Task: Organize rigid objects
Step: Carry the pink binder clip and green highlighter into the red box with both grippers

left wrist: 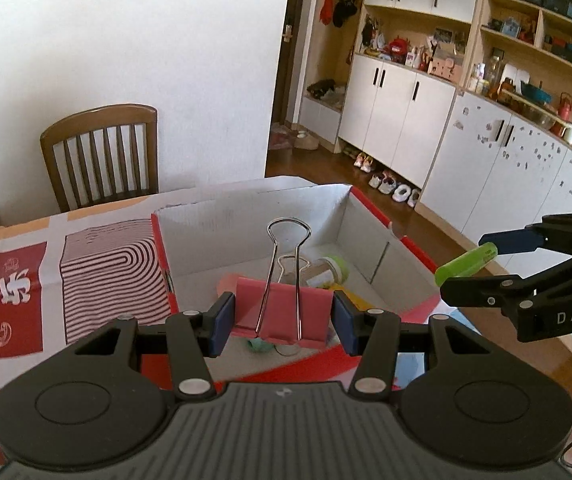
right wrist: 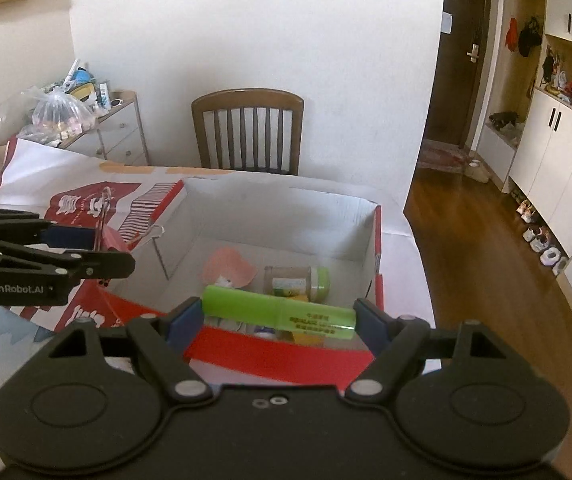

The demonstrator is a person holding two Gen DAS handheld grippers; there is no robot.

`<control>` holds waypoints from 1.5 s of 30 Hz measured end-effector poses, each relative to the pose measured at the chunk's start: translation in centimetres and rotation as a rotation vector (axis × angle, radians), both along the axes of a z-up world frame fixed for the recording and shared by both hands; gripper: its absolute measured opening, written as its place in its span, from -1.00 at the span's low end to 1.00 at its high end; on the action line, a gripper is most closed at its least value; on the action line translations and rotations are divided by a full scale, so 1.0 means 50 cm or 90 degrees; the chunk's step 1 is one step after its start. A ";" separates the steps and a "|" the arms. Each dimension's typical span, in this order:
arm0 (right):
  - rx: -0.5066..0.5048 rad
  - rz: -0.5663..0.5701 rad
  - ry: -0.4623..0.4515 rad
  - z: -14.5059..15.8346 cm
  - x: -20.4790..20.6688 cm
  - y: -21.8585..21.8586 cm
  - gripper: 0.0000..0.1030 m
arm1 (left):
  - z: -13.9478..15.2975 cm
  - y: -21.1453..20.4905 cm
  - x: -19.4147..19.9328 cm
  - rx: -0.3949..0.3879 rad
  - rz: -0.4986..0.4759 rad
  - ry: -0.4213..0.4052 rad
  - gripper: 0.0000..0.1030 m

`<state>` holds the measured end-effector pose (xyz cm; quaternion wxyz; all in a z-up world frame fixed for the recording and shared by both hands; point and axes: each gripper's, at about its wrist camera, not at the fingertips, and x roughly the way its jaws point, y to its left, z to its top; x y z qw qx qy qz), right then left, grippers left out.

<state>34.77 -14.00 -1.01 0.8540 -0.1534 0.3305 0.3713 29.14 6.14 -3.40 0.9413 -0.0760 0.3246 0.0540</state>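
My left gripper (left wrist: 283, 320) is shut on a pink binder clip (left wrist: 286, 312) with its wire handles up, held above the near edge of the open red-and-white cardboard box (left wrist: 246, 216). My right gripper (right wrist: 276, 316) is shut on a green highlighter (right wrist: 278, 312), gripped end to end, above the box's near wall (right wrist: 278, 348). The right gripper with the highlighter (left wrist: 466, 264) also shows at the right of the left wrist view. The left gripper (right wrist: 98, 246) shows at the left of the right wrist view. In the box lie a small green-capped jar (right wrist: 298, 280) and a pink piece (right wrist: 230, 268).
The box stands on a table under a red-and-white patterned cloth (left wrist: 14, 280). A wooden chair (right wrist: 248, 132) stands behind the table by the white wall. A drawer unit with a plastic bag (right wrist: 60, 114) is at the left. White cabinets (left wrist: 398, 112) and wood floor lie to the right.
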 end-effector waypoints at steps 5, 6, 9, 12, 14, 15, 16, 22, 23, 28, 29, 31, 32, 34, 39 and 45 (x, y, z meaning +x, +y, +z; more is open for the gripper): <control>-0.020 0.000 -0.006 -0.014 0.031 0.027 0.57 | -0.001 0.017 0.045 0.015 -0.008 0.011 -0.01; -0.024 -0.001 -0.008 -0.018 0.038 0.034 0.57 | -0.002 0.020 0.055 0.019 -0.009 0.014 -0.01; -0.033 -0.006 -0.006 -0.030 0.060 0.047 0.57 | -0.011 0.029 0.085 0.026 -0.013 0.030 -0.01; -0.043 -0.012 0.001 -0.043 0.079 0.061 0.57 | -0.024 0.032 0.107 0.033 -0.019 0.045 -0.01; -0.051 -0.015 0.000 -0.052 0.090 0.072 0.57 | -0.035 0.035 0.124 0.038 -0.022 0.055 -0.01; -0.055 -0.016 -0.001 -0.055 0.094 0.076 0.57 | -0.039 0.037 0.133 0.040 -0.022 0.059 -0.01; -0.058 -0.018 -0.002 -0.060 0.099 0.081 0.57 | -0.044 0.038 0.143 0.044 -0.022 0.063 -0.01; -0.072 -0.022 0.009 -0.086 0.129 0.108 0.57 | -0.072 0.058 0.200 0.057 -0.023 0.089 -0.01; -0.076 -0.020 0.011 -0.092 0.133 0.113 0.57 | -0.078 0.064 0.209 0.059 -0.025 0.094 -0.01; -0.106 -0.008 0.017 -0.116 0.153 0.138 0.57 | -0.100 0.081 0.246 0.056 -0.021 0.104 -0.02; -0.112 -0.004 0.018 -0.121 0.155 0.144 0.57 | -0.104 0.083 0.251 0.056 -0.021 0.106 -0.02; -0.123 0.003 0.018 -0.129 0.158 0.154 0.57 | -0.111 0.085 0.263 0.055 -0.024 0.112 -0.02; -0.130 0.009 0.018 -0.134 0.160 0.161 0.57 | -0.115 0.085 0.268 0.055 -0.027 0.116 -0.01; -0.145 0.017 0.020 -0.144 0.162 0.172 0.57 | -0.124 0.085 0.276 0.058 -0.030 0.126 -0.01; -0.173 0.025 0.034 -0.170 0.171 0.191 0.57 | -0.143 0.093 0.282 0.049 -0.027 0.142 -0.02; -0.192 0.025 0.053 -0.191 0.181 0.203 0.56 | -0.153 0.091 0.283 0.047 -0.037 0.149 -0.02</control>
